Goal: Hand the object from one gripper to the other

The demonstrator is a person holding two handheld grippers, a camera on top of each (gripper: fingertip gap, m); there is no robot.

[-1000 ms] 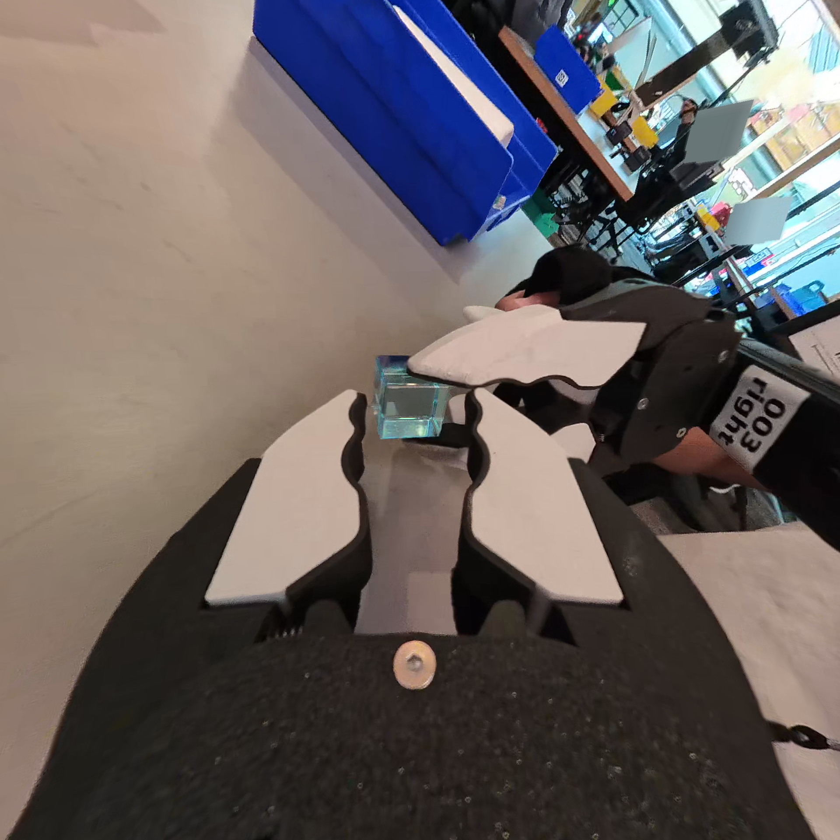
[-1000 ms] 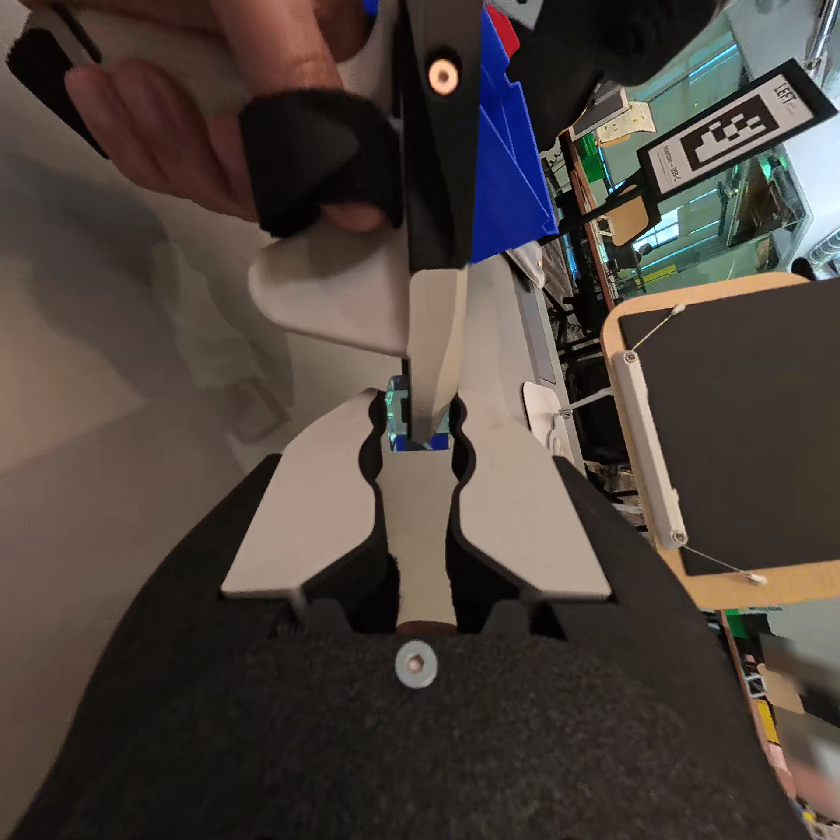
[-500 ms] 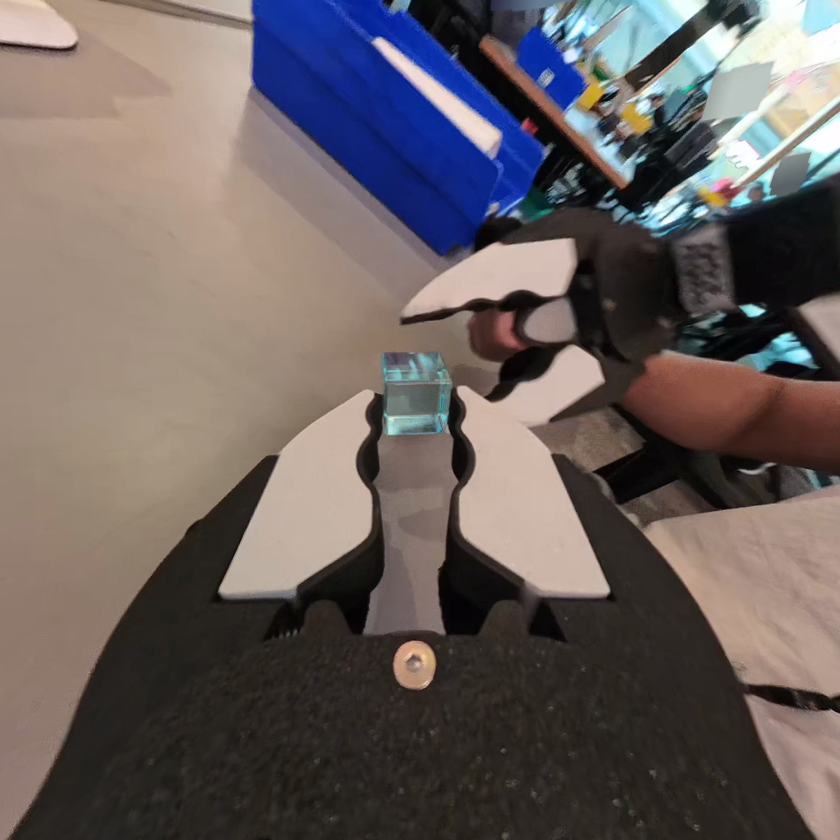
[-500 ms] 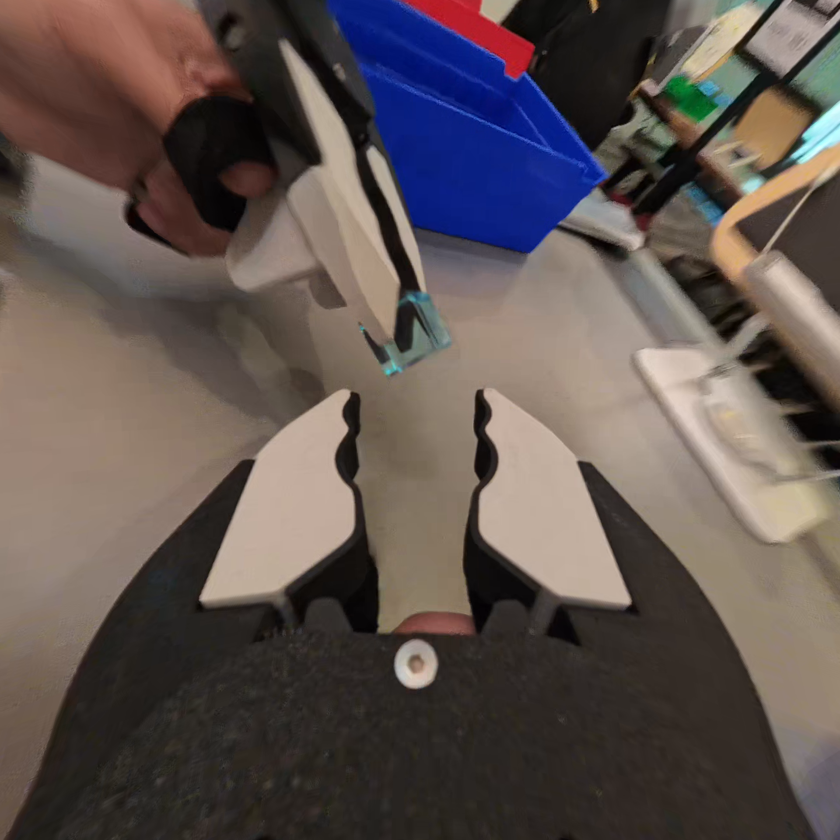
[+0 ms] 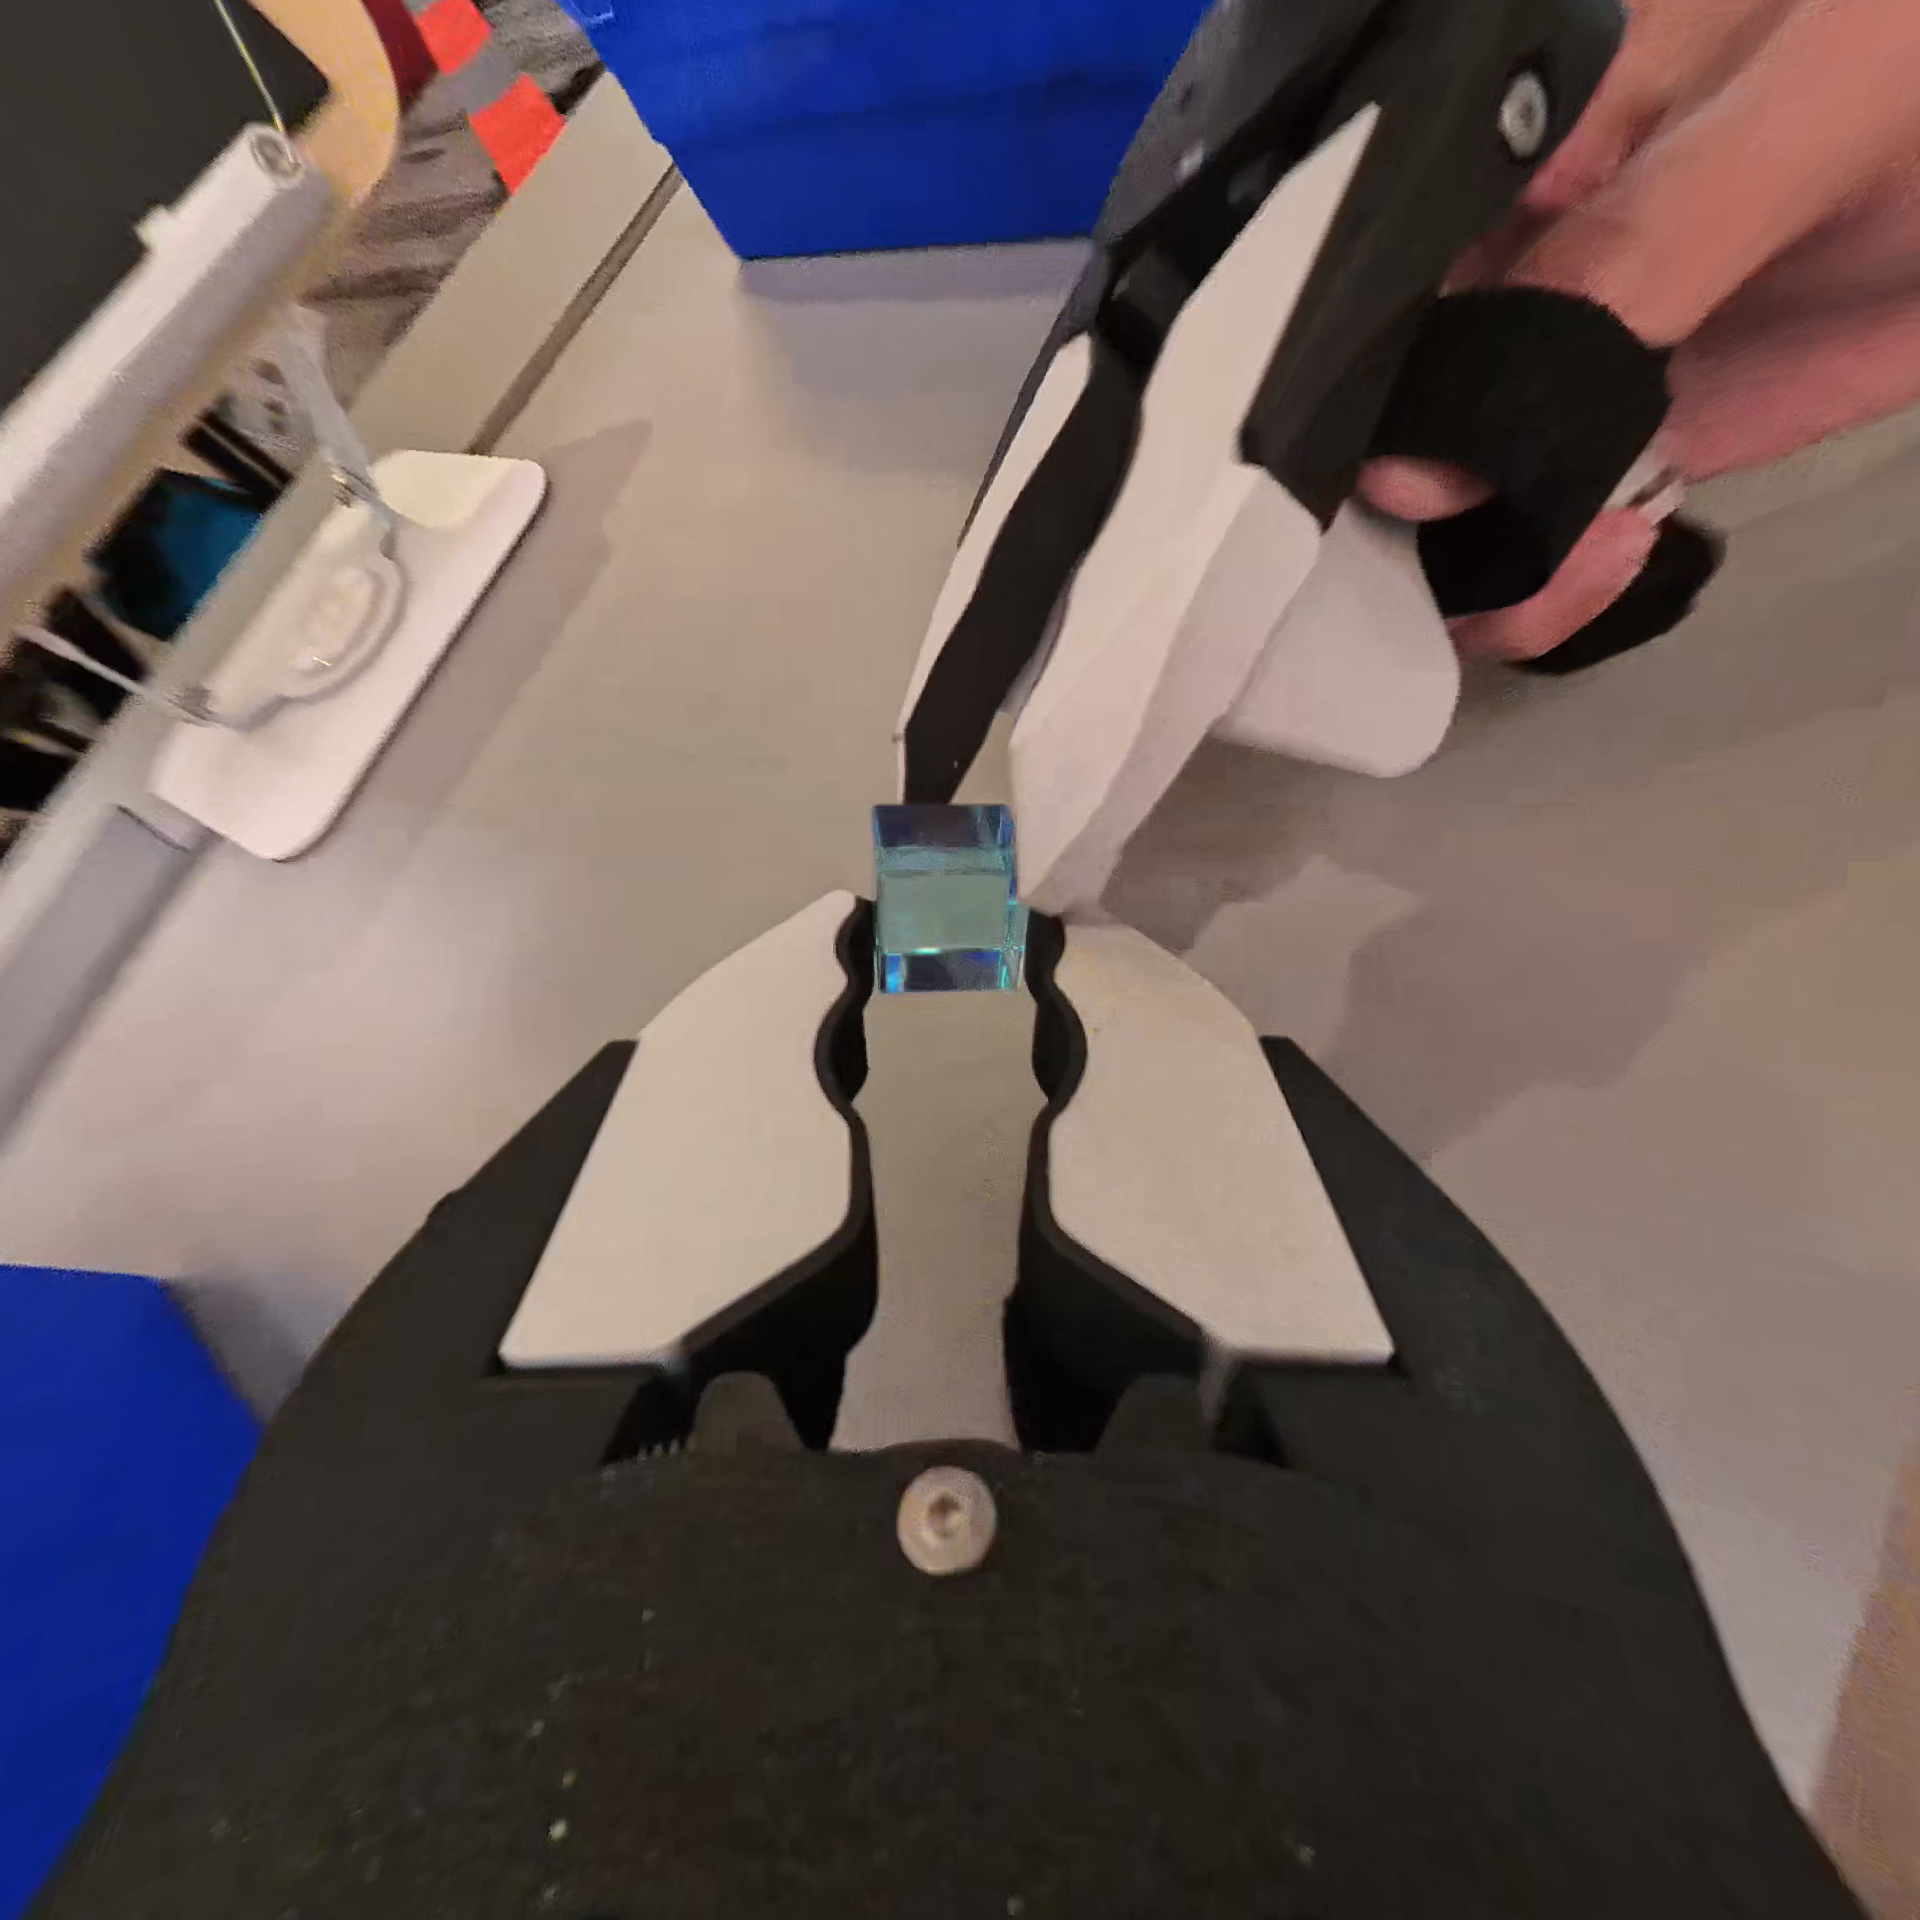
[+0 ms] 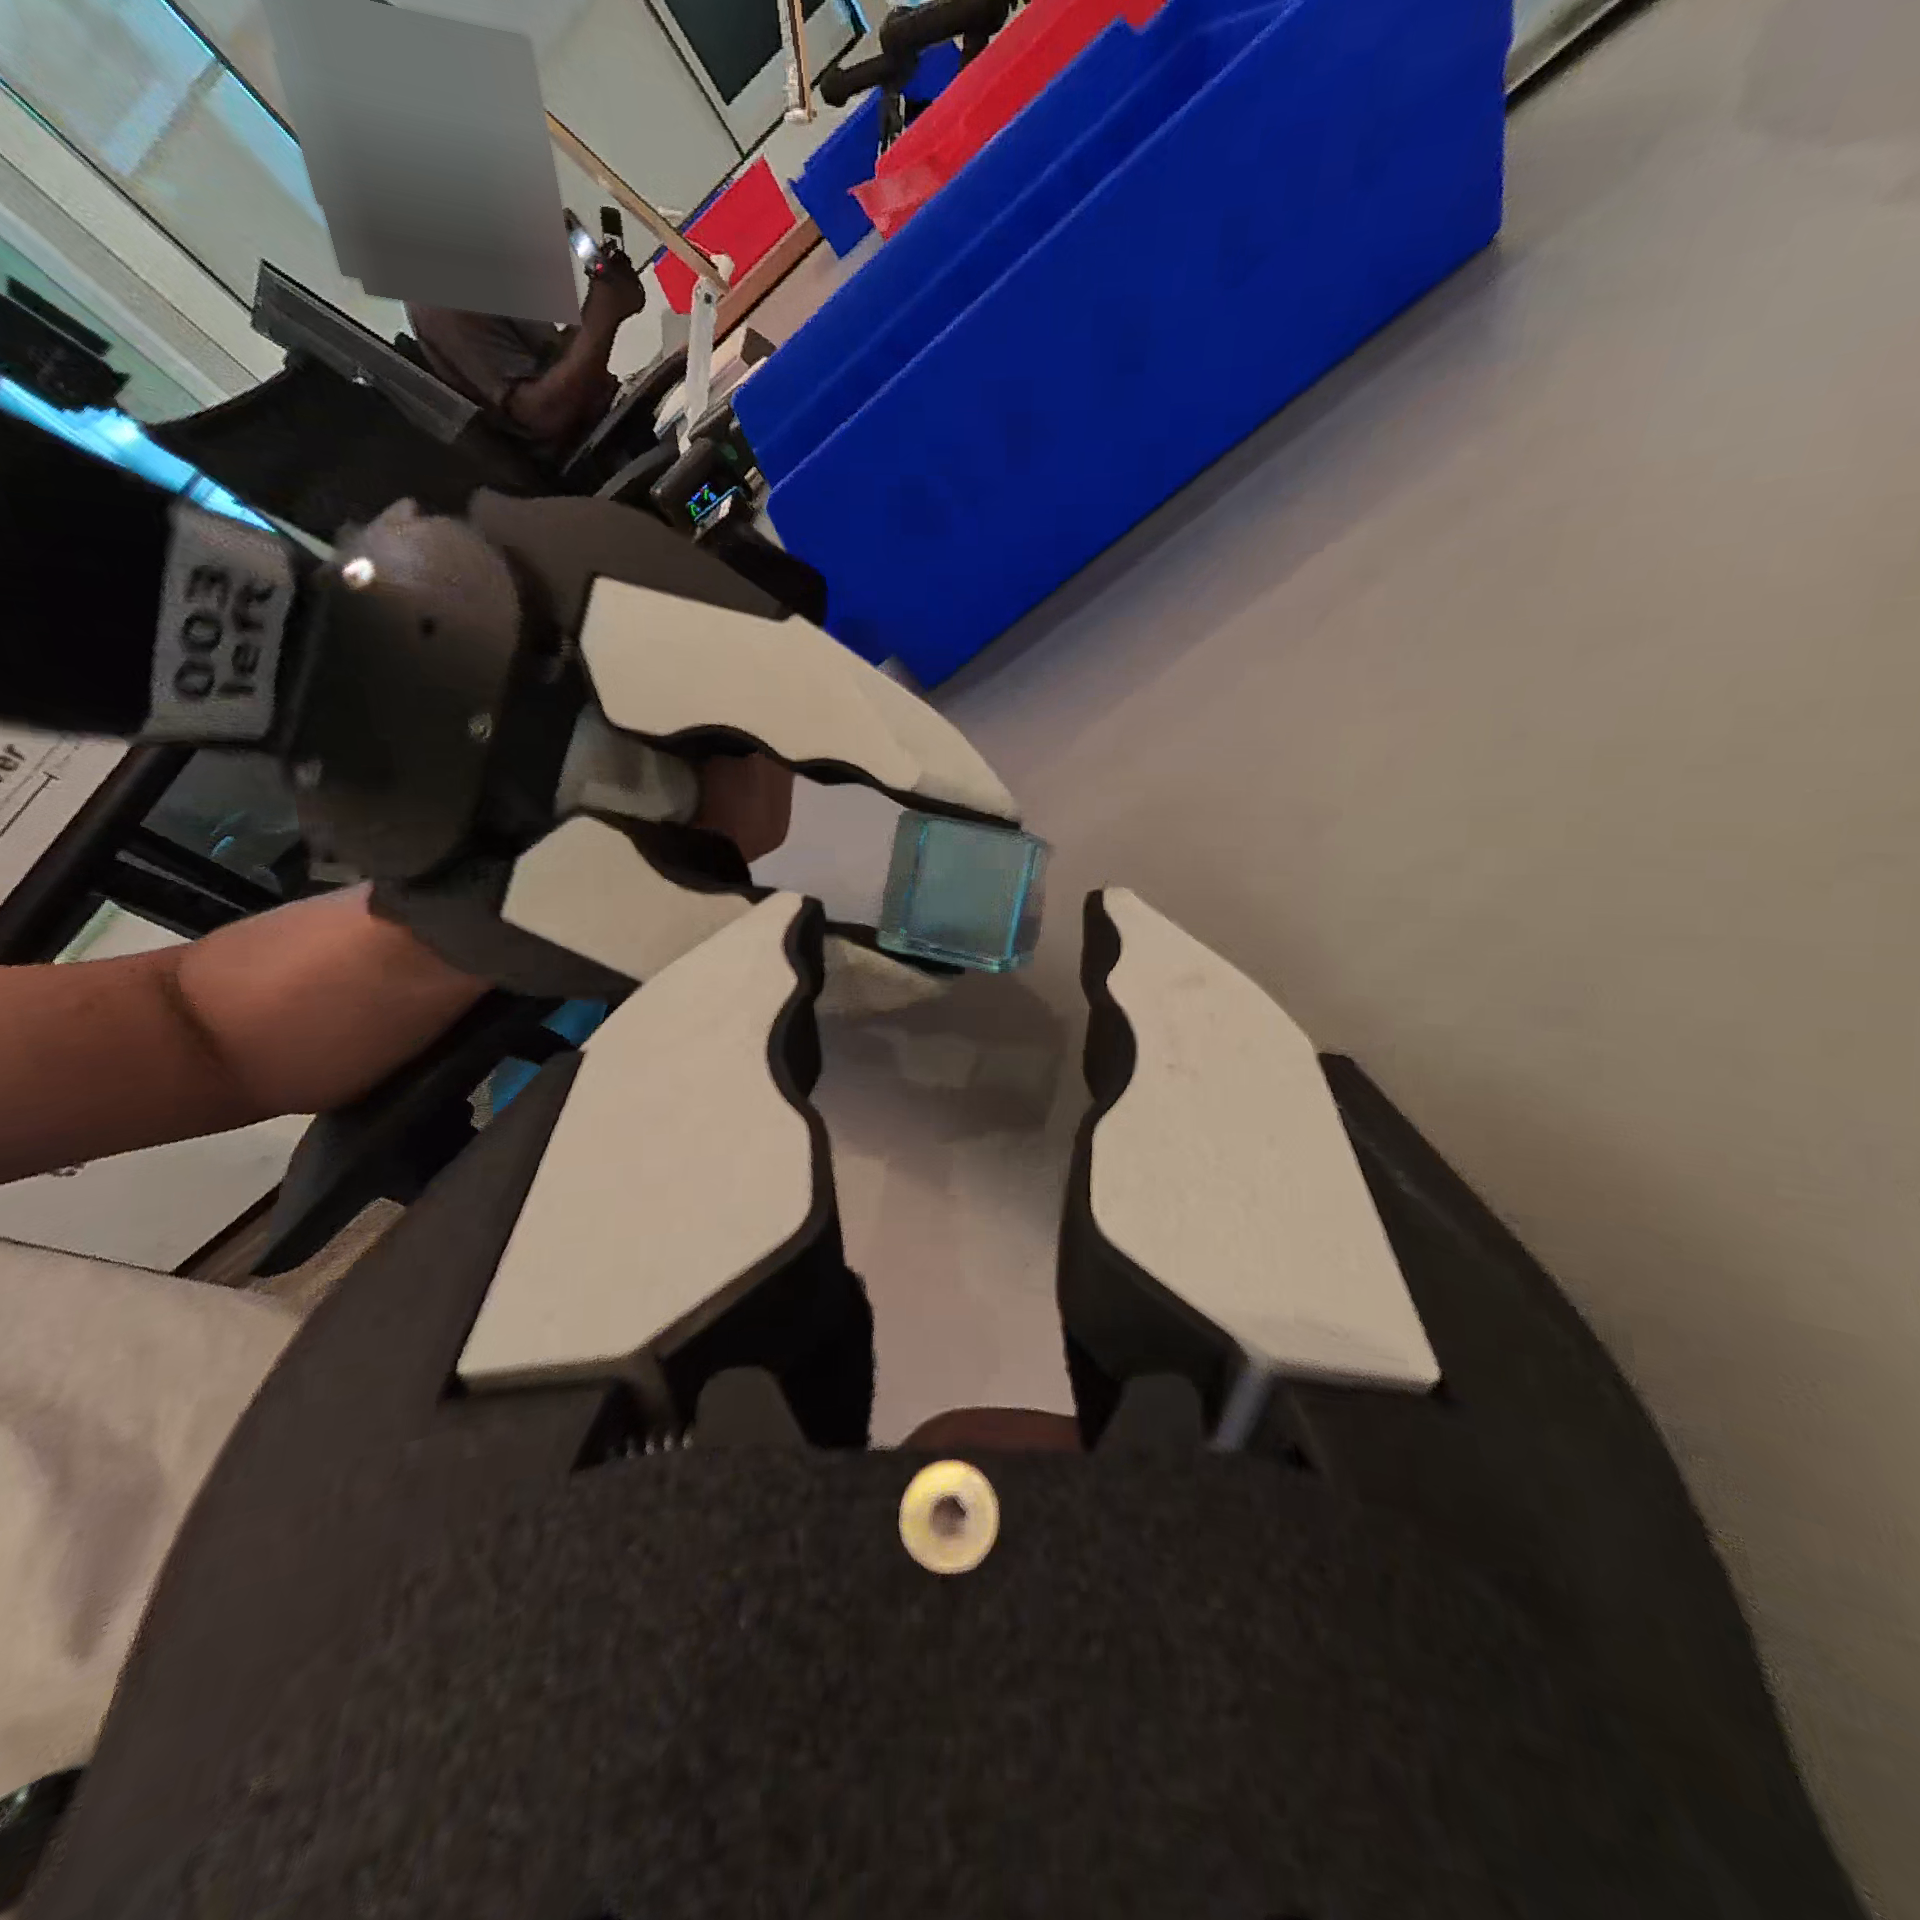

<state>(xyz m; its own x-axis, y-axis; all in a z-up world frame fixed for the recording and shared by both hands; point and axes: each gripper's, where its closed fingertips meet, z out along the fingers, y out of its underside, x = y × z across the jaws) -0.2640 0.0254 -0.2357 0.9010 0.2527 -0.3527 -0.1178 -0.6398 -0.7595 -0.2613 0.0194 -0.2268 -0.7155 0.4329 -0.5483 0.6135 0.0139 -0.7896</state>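
Spreading beneath everything, the pale grey desk [image 6: 1558, 727] is carrying a big blue plastic bin [image 6: 1122, 343] toward its far edge and a flat white stand [image 5: 343, 665] near its left edge. Over the desk, the left gripper [image 5: 945, 925] is holding the small clear blue-tinted cube [image 5: 943, 902] pinched between the tips of its fingers, narrowly set. The right gripper [image 6: 951, 914] is standing with its fingers spread wide and holding nothing, the cube [image 6: 961, 891] sitting just ahead of them, off the desk.

Judging from this, the cube is sitting fully with the left gripper, so this pass looks complete or a new one is being set up. A return pass would call for the right fingers closing on the cube's free faces before the left lets go.

Motion blur is softening the left wrist view. Whether the right fingertips are touching the cube cannot be told.
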